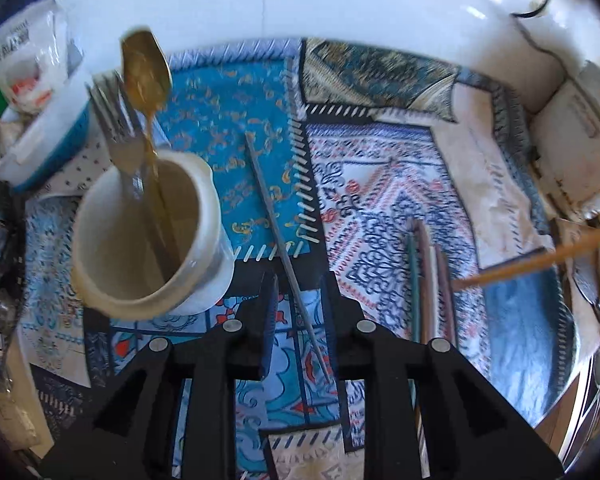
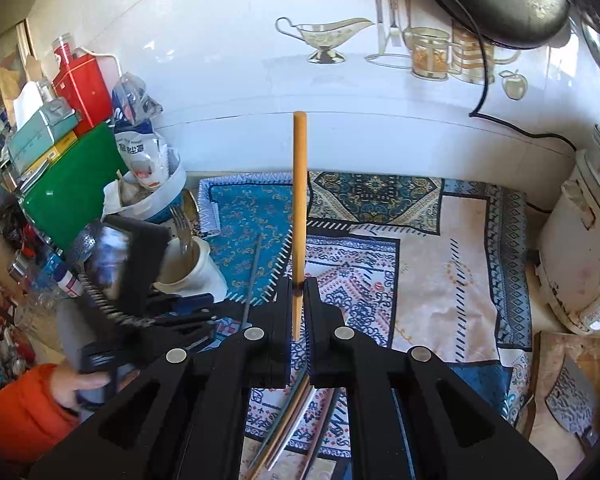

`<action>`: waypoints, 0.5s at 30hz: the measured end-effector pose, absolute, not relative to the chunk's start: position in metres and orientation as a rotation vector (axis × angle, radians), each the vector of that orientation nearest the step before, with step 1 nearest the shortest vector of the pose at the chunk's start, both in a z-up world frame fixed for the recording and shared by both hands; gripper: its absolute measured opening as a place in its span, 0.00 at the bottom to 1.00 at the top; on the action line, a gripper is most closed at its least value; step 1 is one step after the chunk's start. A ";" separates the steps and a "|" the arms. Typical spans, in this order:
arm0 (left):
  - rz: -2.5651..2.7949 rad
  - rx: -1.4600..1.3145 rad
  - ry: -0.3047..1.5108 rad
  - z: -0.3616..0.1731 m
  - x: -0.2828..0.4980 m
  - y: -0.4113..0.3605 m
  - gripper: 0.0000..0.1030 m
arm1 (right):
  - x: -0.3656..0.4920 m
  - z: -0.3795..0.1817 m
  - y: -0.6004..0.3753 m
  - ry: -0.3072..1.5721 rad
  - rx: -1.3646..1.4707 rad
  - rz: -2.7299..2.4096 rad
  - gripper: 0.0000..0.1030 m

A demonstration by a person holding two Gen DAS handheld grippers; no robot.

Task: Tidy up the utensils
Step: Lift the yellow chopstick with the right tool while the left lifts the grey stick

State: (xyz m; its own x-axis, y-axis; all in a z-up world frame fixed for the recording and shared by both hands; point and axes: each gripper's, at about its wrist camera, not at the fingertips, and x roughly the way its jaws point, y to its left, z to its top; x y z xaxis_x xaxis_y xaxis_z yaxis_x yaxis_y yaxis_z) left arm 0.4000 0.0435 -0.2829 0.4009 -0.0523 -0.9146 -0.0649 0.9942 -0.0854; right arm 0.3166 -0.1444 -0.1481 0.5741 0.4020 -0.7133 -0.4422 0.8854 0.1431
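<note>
A white ceramic holder (image 1: 148, 236) stands on the patterned cloth and holds a gold spoon (image 1: 146, 72) and a silver fork (image 1: 118, 128). It also shows in the right wrist view (image 2: 192, 268). My left gripper (image 1: 300, 292) is open, hovering over a thin metal chopstick (image 1: 276, 224) that lies on the cloth between its fingers. My right gripper (image 2: 299, 284) is shut on a wooden chopstick (image 2: 299, 200), held upright; its end shows in the left wrist view (image 1: 540, 258). Several more chopsticks (image 1: 428, 272) lie on the cloth to the right.
A white and blue bowl (image 1: 44, 148) and a plastic bag (image 1: 24, 48) sit behind the holder. A green box (image 2: 72, 192) and red tin (image 2: 84, 88) stand at the left. A white rice cooker (image 2: 576, 248) stands at the right. A white tiled wall (image 2: 240, 60) is behind.
</note>
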 end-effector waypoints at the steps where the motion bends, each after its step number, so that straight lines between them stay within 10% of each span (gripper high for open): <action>1: 0.023 -0.120 1.174 -0.293 0.407 0.044 0.20 | 0.317 -0.148 -0.147 0.821 -0.052 0.489 0.05; 15: 0.072 -0.057 1.228 -0.334 0.425 0.033 0.04 | 0.330 -0.152 -0.168 0.836 -0.010 0.479 0.05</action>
State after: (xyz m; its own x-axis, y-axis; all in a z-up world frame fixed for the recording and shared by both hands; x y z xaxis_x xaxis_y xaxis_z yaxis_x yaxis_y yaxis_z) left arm 0.4250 0.0335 -0.3340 0.3345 0.0248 -0.9421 -0.0860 0.9963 -0.0043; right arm 0.3299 -0.1678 -0.1521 0.5708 0.4042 -0.7147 -0.4123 0.8938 0.1763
